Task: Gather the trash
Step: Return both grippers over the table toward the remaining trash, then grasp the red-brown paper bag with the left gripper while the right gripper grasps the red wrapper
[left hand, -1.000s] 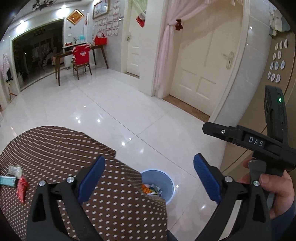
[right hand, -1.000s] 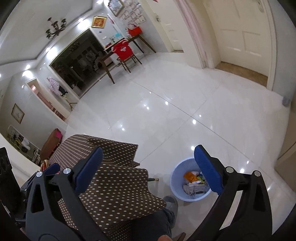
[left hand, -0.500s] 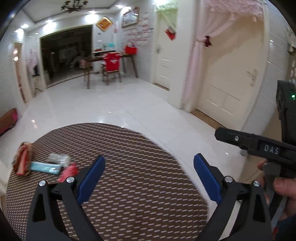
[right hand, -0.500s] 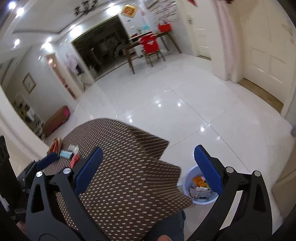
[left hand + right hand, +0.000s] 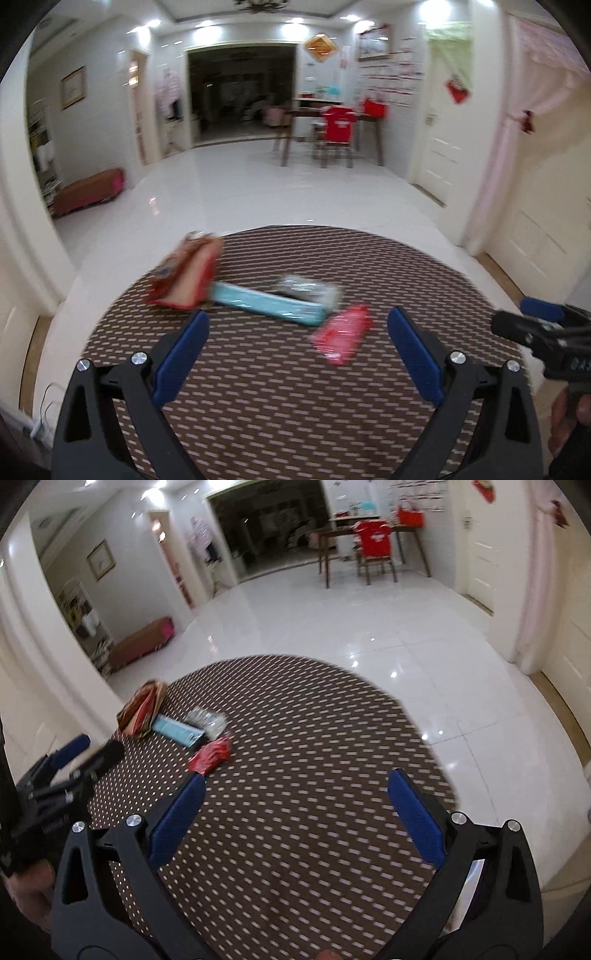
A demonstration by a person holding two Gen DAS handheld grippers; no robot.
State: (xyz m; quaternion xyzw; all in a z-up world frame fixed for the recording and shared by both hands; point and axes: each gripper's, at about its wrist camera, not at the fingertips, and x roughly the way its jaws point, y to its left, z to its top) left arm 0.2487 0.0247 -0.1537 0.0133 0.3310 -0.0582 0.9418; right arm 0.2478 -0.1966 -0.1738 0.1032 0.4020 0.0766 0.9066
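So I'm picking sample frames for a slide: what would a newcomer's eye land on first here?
Probably the small cluster of trash on the brown dotted round table: a red-and-tan paper bag, a teal box, a clear crinkled wrapper and a red wrapper nearest the open left gripper. Next, the right gripper, also open, hovering over bare tablecloth, and the red-covered chair far across the glossy white floor.

On the round table [image 5: 295,424], four wrappers cluster: bag [image 5: 186,275] leftmost, box [image 5: 267,302], packet [image 5: 308,290], pouch [image 5: 341,334] rightmost.
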